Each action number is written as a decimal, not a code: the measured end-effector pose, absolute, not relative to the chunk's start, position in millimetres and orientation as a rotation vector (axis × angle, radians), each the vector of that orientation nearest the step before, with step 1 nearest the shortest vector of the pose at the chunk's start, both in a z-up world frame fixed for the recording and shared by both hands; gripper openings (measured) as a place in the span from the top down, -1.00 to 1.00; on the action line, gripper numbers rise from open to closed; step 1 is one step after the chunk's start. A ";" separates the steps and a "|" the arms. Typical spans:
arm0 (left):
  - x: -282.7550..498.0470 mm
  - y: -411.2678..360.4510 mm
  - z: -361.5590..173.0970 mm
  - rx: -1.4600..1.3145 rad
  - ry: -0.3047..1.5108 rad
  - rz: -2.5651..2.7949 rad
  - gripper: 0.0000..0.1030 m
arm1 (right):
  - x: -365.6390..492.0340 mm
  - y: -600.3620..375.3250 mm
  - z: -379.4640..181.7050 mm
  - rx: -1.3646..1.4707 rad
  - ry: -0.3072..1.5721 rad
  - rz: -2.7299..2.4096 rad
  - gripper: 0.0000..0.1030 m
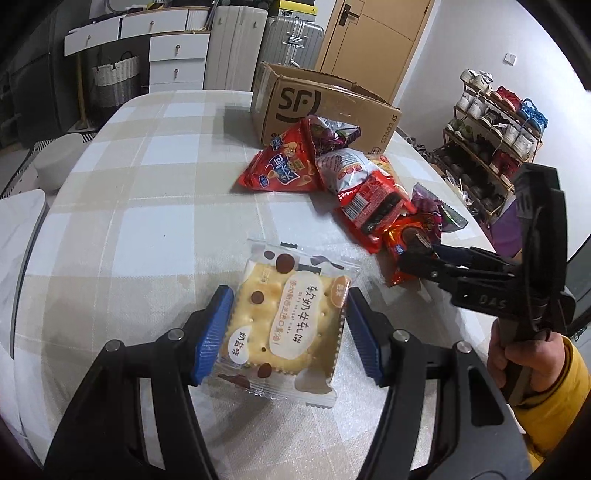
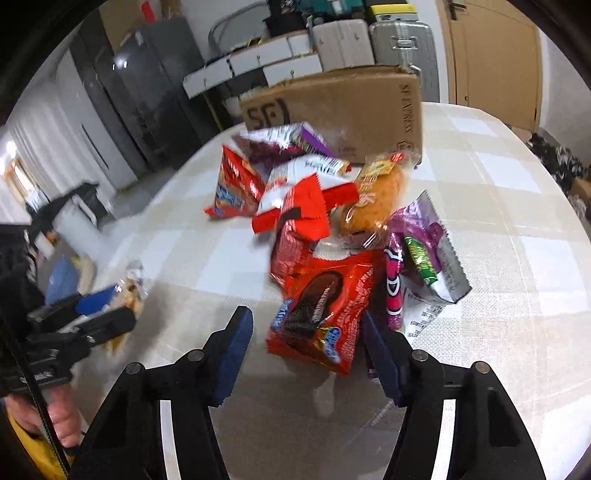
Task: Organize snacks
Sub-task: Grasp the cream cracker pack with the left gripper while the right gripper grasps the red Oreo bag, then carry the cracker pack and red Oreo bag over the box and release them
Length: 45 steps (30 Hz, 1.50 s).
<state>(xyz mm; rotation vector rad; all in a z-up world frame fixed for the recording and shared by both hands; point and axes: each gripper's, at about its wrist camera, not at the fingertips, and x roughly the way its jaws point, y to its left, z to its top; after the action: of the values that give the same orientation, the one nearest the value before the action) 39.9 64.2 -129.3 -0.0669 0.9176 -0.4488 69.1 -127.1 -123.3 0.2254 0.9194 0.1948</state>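
Left gripper is clamped on a clear-wrapped cracker packet: pale square cracker, brown dots, held just above the bench. Right gripper is part open; the orange-red cookie packet sits between its pads, right pad touching, left pad clear. Snack pile lies in front of the SF cardboard box. Checked beige cloth on the bench; shoe rack, suitcases and door behind.

The cardboard box reads "SF" and "SF EXPRESS".
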 end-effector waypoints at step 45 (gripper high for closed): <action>-38.3 50.4 19.4 -0.034 0.681 -0.397 -0.16 | -48.1 -171.1 36.6 0.451 0.486 0.451 0.08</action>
<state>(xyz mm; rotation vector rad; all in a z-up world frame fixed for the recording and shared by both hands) -38.3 50.4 19.4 -0.0339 0.6815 -0.3971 -48.1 -171.1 36.6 0.4511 0.4858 0.4506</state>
